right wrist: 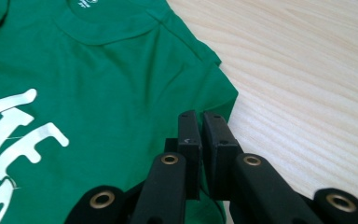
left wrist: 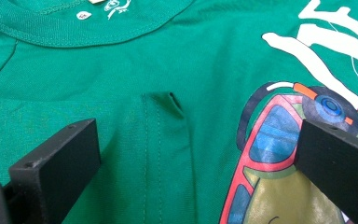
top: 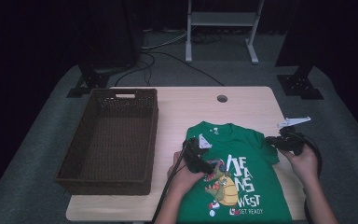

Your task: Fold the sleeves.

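— So why is the green T-shirt (top: 235,172) spread face-up on the near right part of the desk (top: 242,105), collar pointing away from the person?

— Most likely so it can be folded flat; the printed front is up and the left sleeve already lies turned in over the chest (its hem shows as a stitched line in the left gripper view).

— And the left gripper (top: 200,161), what is it doing there?

— It hangs over that folded-in sleeve beside the cartoon print, its fingers (left wrist: 56,168) spread wide with only cloth below them, gripping nothing. My guess is that it is either steadying the fold or lining up for the next one.

— The right gripper (top: 274,141)?

— It sits at the shirt's right sleeve (right wrist: 214,93), at the edge where cloth meets bare wood. Its fingers (right wrist: 189,135) are pressed together right on the sleeve hem, and they seem to pinch the fabric, which would suit drawing that sleeve inward to match the other.

— And the brown wicker basket (top: 109,140)?

— Standing empty on the left of the desk, well apart from the shirt; presumably where the folded shirt ends up.
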Demonstrator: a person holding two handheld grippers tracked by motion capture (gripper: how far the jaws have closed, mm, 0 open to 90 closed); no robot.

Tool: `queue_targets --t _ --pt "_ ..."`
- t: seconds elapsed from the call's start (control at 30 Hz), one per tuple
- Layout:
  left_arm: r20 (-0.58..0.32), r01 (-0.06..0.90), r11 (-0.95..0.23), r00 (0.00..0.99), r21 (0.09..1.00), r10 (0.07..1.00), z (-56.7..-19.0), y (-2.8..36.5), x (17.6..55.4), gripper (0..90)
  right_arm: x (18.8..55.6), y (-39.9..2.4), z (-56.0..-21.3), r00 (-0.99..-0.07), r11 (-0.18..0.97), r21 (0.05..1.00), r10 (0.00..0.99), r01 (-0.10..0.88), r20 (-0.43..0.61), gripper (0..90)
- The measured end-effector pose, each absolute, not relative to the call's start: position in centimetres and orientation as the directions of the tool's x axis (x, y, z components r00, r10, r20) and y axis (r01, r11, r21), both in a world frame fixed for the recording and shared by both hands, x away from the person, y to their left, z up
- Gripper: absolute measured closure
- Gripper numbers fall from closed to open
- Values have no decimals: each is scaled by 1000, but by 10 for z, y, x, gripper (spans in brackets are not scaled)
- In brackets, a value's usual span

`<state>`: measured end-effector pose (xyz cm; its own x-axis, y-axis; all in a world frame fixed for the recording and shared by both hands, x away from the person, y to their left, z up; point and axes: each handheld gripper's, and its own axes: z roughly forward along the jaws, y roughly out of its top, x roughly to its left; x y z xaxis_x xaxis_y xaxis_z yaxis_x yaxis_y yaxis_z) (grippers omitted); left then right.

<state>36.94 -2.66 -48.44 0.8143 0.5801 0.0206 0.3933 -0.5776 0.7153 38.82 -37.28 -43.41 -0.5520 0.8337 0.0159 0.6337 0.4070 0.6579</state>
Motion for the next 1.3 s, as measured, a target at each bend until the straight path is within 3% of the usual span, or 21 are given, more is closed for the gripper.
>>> queue_targets --t 1.3 --pt "19 394 -576 814 716 580 -484 -27 369 0 390 -336 -425 -633 474 662 774 581 2 868"
